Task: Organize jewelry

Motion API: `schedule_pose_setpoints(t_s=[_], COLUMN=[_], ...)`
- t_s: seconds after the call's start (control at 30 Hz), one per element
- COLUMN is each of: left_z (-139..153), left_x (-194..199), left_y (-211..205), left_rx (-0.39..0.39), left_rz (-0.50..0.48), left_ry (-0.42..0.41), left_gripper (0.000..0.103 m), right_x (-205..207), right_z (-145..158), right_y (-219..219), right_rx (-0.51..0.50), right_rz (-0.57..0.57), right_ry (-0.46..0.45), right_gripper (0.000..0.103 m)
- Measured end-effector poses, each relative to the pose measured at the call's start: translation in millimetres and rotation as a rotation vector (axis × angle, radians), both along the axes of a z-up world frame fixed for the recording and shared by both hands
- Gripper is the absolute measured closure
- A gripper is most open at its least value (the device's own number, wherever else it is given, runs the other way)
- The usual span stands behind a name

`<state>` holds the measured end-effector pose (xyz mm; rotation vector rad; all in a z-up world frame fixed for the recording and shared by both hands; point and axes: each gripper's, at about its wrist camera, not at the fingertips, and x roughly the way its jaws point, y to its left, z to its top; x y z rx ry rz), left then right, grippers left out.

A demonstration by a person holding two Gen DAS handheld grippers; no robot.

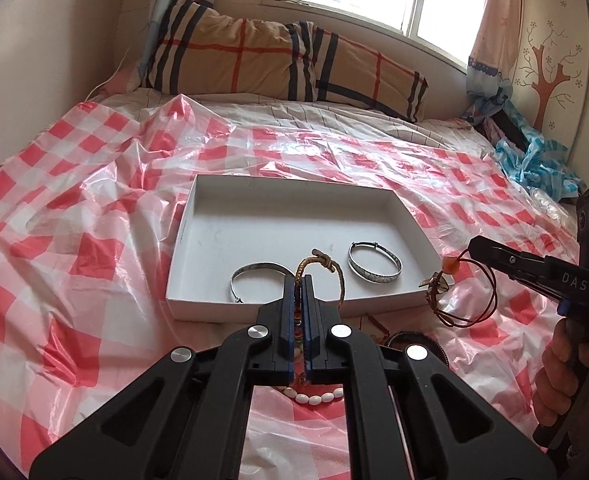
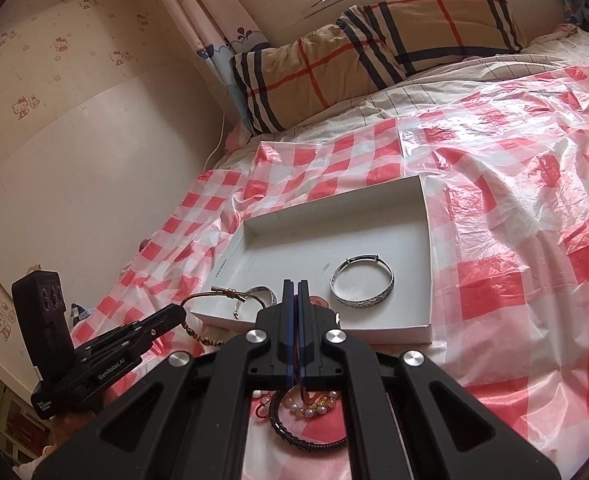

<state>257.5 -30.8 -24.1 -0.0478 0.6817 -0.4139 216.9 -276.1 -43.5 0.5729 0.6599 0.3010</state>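
My left gripper (image 1: 301, 279) is shut on a braided brown cord bracelet (image 1: 336, 276), whose loop stands up just above the near edge of a white box (image 1: 274, 216). Two silver bangles lie in the box, one near the left (image 1: 254, 268) and one further right (image 1: 374, 279). To the right of the box, my right gripper (image 1: 473, 246) is shut on a thin brown cord with an orange bead (image 1: 452, 266); the cord's loop hangs below it. In the right wrist view, the right gripper (image 2: 295, 283) points at the box (image 2: 334, 236), and the left gripper (image 2: 179, 314) holds the braided bracelet (image 2: 198, 298) at the left.
The box rests on a red-and-white checked plastic sheet (image 1: 74, 208) spread over a bed. Loose jewelry lies in front of the box under the grippers: a white bead bracelet (image 1: 314, 397), a black bracelet (image 2: 294, 438) and pearls (image 2: 314, 410). A plaid pillow (image 1: 254, 56) lies beyond.
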Motion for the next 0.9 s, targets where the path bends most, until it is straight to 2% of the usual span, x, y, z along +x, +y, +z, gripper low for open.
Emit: schedule_pose_setpoints(t_s=[0.4, 0.57, 0.67, 0.83, 0.9], left_z=[25, 28, 20, -19, -32], left_x=[1, 15, 21, 30, 31], left_y=[-6, -9, -8, -2, 0], left_rx=[-0.063, -0.049, -0.031, 0.059, 0.094], left_rz=[-0.023, -0.016, -0.011, -0.006, 0.011], left_ry=[-0.05, -0.049, -0.019, 0.125, 0.155], left_gripper=[0.1, 0.1, 0.1, 0.099, 0.096], right_x=[6, 20, 23, 27, 28], right_z=[24, 32, 29, 26, 26], right_y=[4, 4, 6, 8, 9], right_rx=[0.007, 0.016, 0.012, 0.014, 0.016], right_rz=[0.003, 0.011, 0.017, 0.028, 0.033], right_ry=[-0.074, -0.085, -0.082, -0.07, -0.069], right_gripper=[0.101, 0.101, 0.101, 0.101, 0.101])
